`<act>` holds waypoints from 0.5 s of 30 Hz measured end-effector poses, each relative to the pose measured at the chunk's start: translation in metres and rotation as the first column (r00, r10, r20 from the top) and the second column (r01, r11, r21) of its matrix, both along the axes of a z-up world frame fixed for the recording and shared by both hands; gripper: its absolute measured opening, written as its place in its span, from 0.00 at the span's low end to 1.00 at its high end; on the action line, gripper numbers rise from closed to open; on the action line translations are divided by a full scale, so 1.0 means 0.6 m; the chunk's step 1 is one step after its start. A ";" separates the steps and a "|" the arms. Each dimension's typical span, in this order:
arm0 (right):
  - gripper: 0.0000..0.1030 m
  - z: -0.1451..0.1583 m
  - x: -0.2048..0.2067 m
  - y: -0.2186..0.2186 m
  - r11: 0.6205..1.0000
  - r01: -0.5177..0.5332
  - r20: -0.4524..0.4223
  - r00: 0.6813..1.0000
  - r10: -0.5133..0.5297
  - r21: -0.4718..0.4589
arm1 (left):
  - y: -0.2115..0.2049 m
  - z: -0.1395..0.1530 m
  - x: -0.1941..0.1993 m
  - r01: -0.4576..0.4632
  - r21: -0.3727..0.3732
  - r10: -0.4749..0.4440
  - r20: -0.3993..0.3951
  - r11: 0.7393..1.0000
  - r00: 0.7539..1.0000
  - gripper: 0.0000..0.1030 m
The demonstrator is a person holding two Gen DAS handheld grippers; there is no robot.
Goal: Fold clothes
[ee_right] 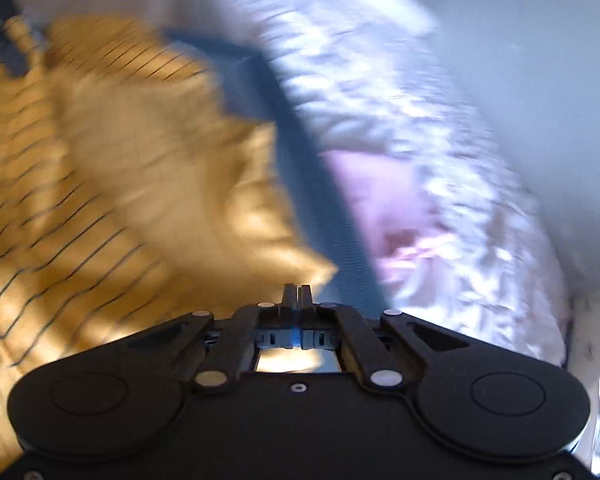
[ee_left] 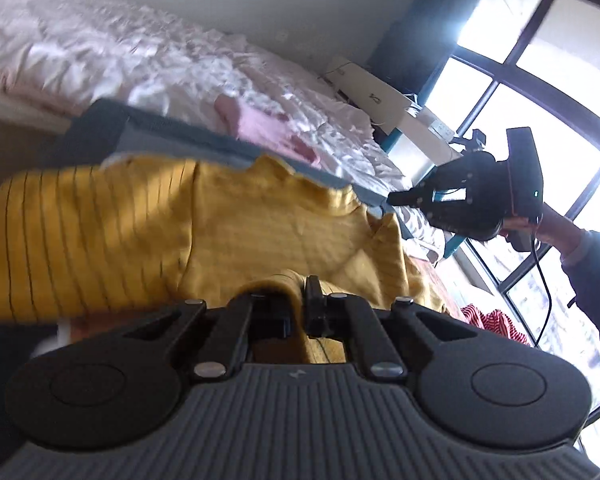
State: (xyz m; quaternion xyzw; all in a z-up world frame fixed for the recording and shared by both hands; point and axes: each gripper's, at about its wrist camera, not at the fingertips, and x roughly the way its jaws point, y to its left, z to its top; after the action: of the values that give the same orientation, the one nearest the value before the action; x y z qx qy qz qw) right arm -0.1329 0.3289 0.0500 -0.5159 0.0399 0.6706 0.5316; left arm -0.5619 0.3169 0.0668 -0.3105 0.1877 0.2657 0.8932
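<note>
Yellow striped shirt (ee_right: 100, 168) motion-blurred

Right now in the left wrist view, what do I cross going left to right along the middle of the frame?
yellow striped garment → right gripper → hand holding it → dark sleeve, in front of the window.

Right gripper (ee_right: 297, 292) jaws together, blurred yellow striped garment (ee_right: 100, 152) ahead-left, grey-blue band (ee_right: 300, 152), white bedding (ee_right: 440, 160)
</note>
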 end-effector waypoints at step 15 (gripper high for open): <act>0.34 -0.055 -0.055 0.029 0.845 -0.426 -0.178 0.905 0.388 -0.323 | -0.013 -0.015 -0.002 0.098 -0.019 -0.100 -0.107 0.995 0.989 0.07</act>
State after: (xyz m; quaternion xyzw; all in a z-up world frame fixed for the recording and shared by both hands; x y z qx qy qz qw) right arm -0.1661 0.3464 0.0170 -0.5636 0.0778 0.7759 0.2726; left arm -0.5628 0.3091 0.0576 -0.2922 0.2526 0.2360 0.8917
